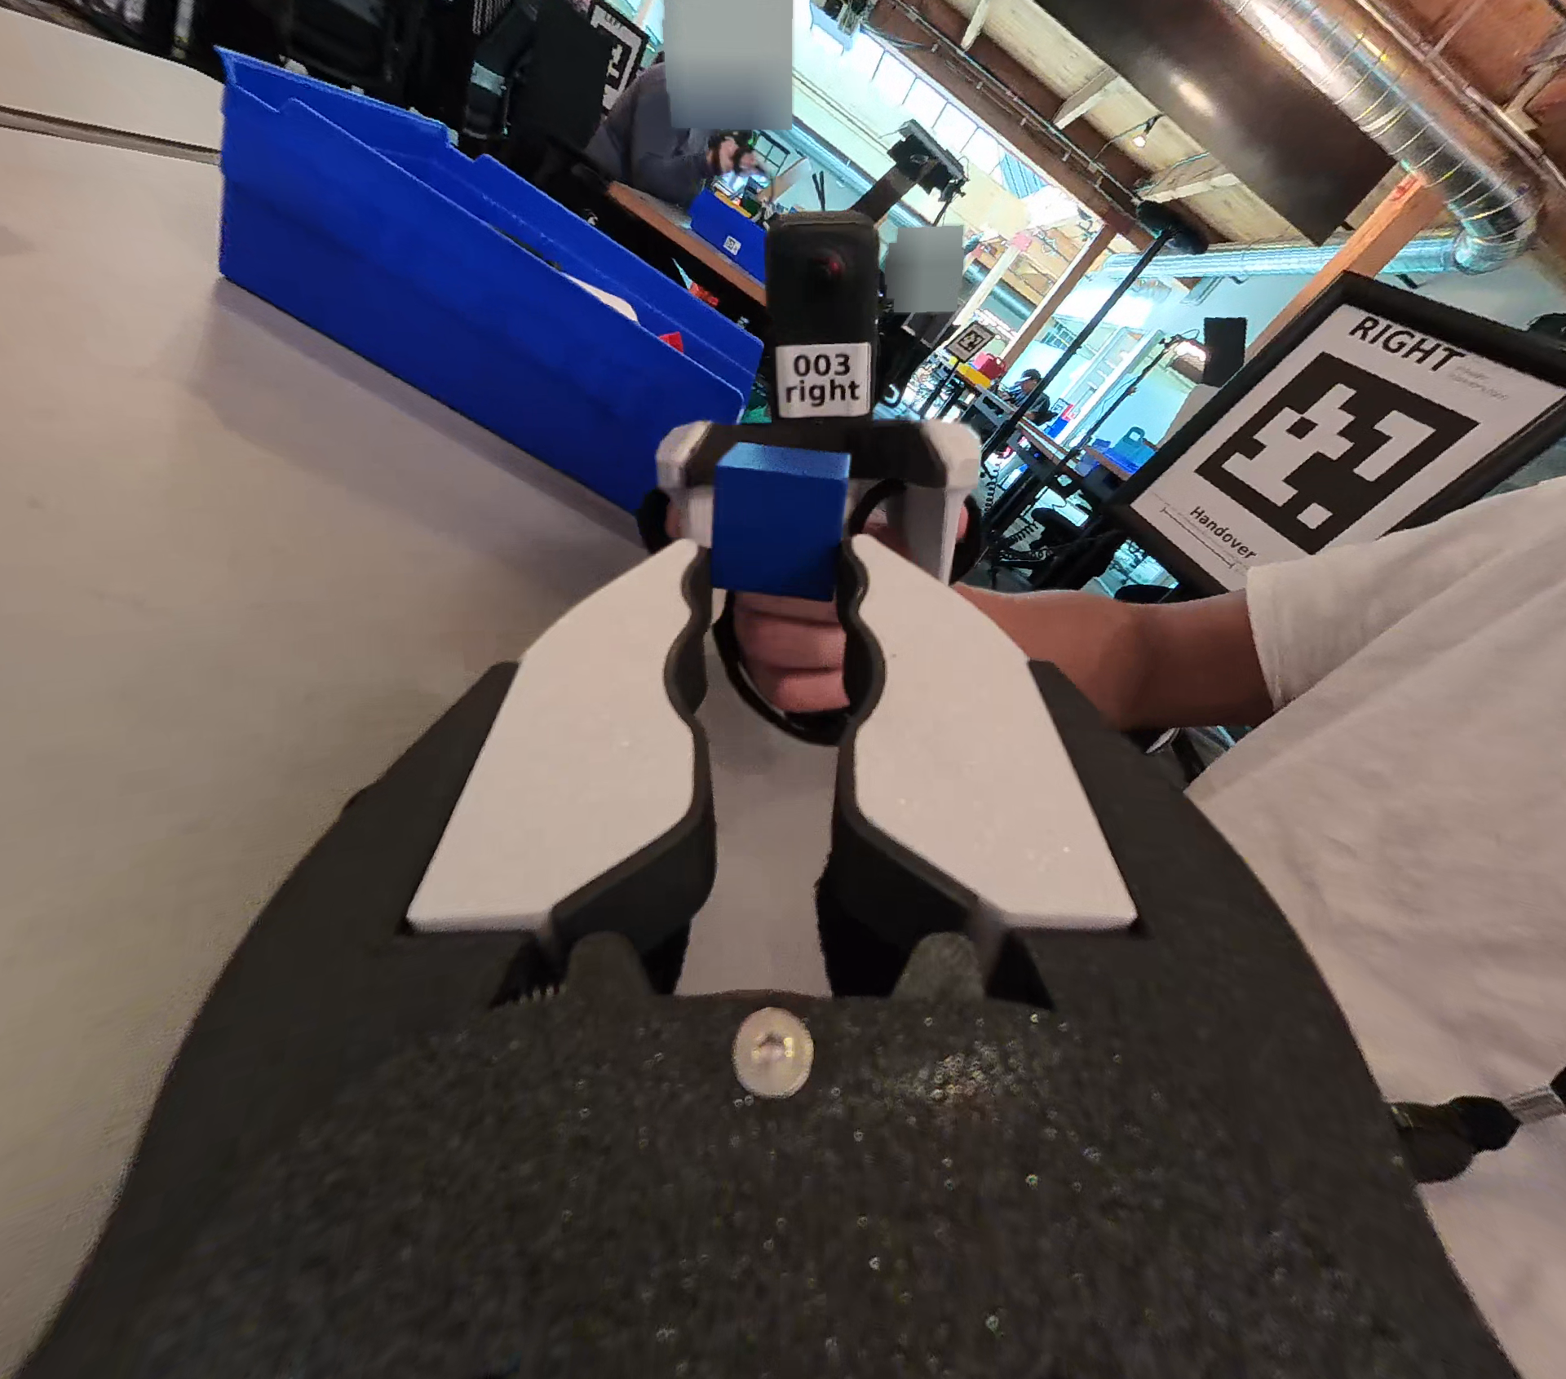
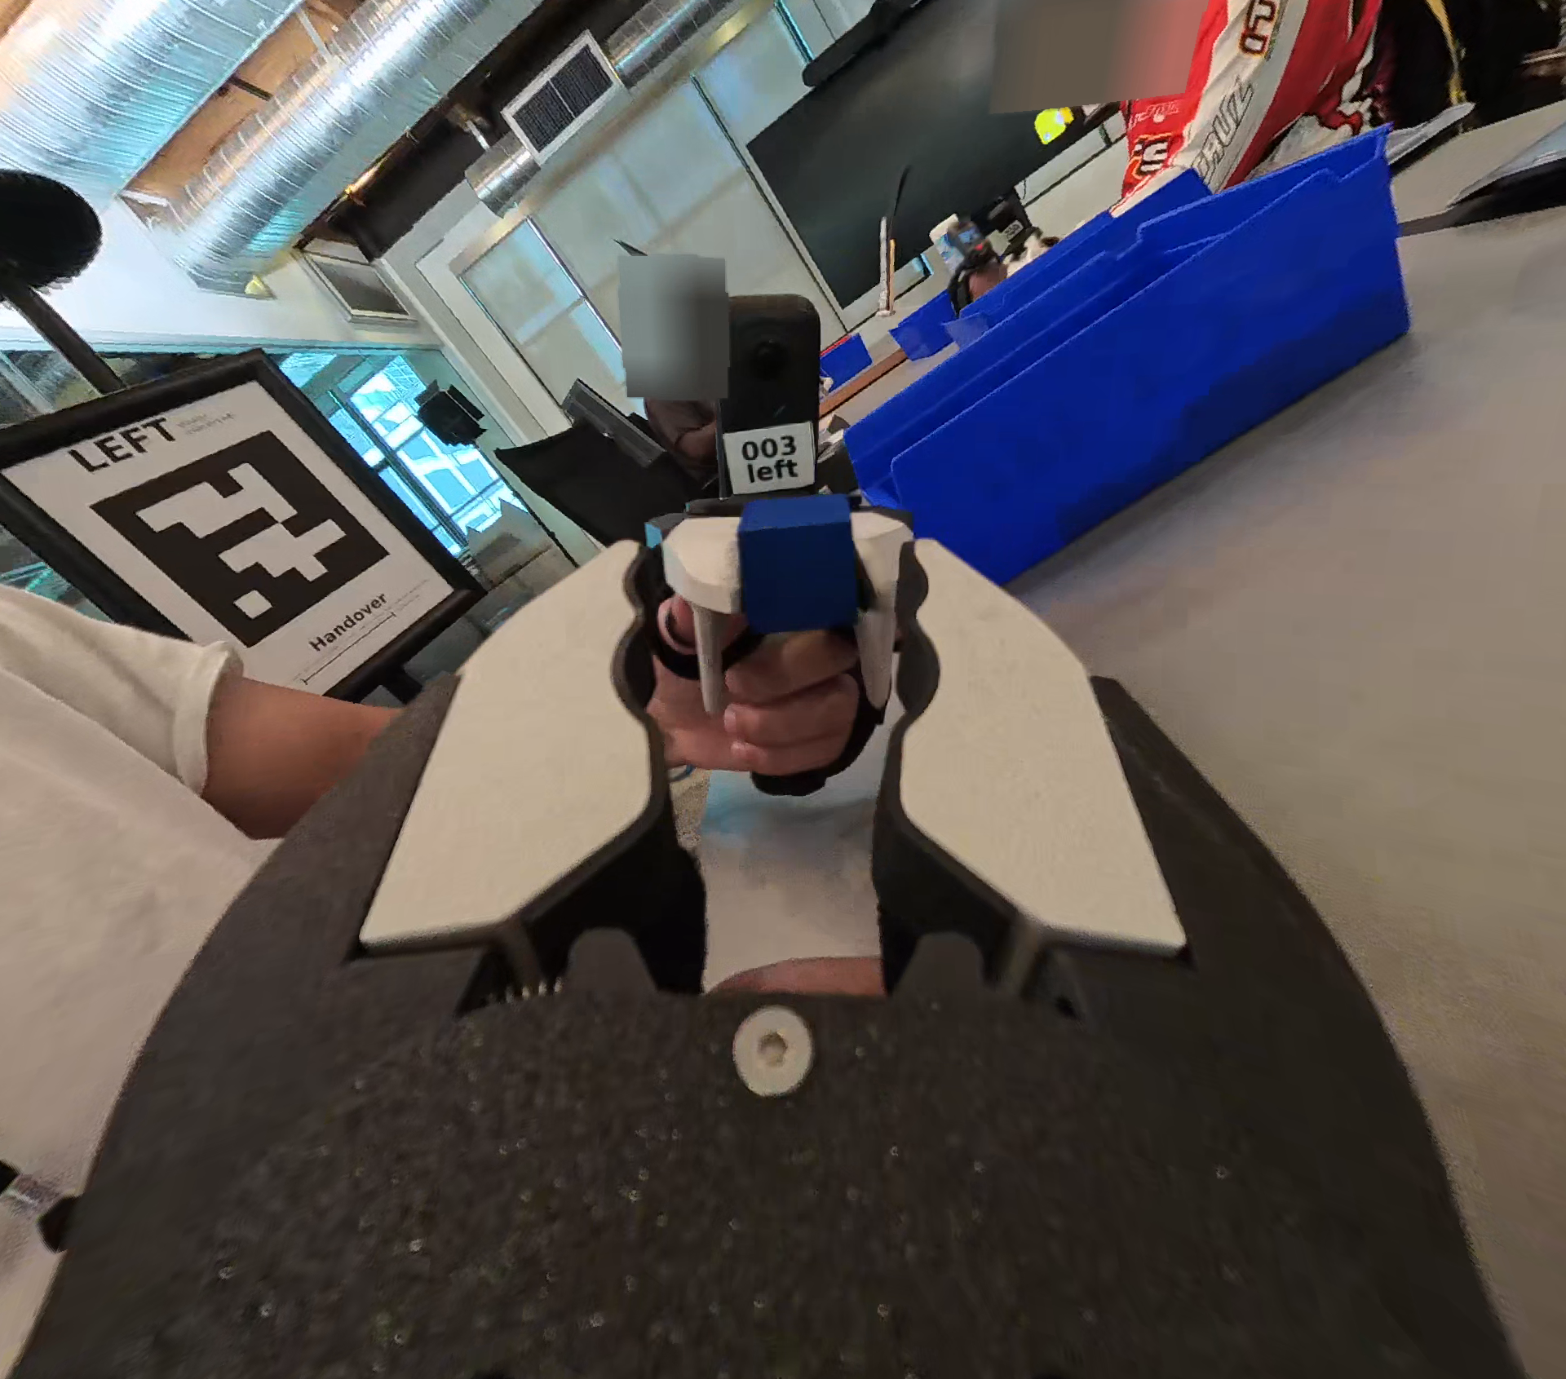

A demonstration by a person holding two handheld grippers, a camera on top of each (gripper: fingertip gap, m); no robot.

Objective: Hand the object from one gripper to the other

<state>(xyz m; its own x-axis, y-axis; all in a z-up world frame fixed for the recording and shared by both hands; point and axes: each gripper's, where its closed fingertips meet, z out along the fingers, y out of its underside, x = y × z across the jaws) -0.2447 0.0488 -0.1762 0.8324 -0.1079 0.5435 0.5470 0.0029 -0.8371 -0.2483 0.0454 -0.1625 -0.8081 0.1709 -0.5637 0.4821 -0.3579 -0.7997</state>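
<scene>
**Blue cube pinched by left gripper, right gripper spread around it**

Blue cube (image 1: pixel 780 525) sits between the fingertips of the left gripper (image 1: pixel 775 567). Both tips press its lower sides; clenched on it. The cube's upper half stands proud above the tips.

Right gripper (image 2: pixel 775 567) faces the left one head-on. Its fingers (image 2: pixel 974 660) are spread wide, with a clear gap between each tip and the cube. Released, gripping nothing. The cube lies between its tips, about centred.

In the left wrist view the right gripper's white fingers (image 1: pixel 945 491) flank the cube from behind. The one on the view's left lies just beside the cube, contact unclear. The other stands well apart from it.

In the right wrist view the left gripper's white fingers (image 2: pixel 703 576) close against both sides of the cube.

Under each far gripper, a hand wraps the handle: one below the cube in the left view (image 1: pixel 796 652), one below it in the right view (image 2: pixel 763 720). A black camera (image 1: pixel 822 288) stands up above the cube on the right gripper, with a white label at its base.

Grey table (image 1: pixel 169 491) lies beyond the fingers. Blue bin (image 1: pixel 424 254) rests on it, past the fingertips, left of them in the left view and right of them in the right view. A framed black-and-white marker board (image 1: pixel 1322 440) stands beyond the fingers on the opposite side from the bin.
</scene>
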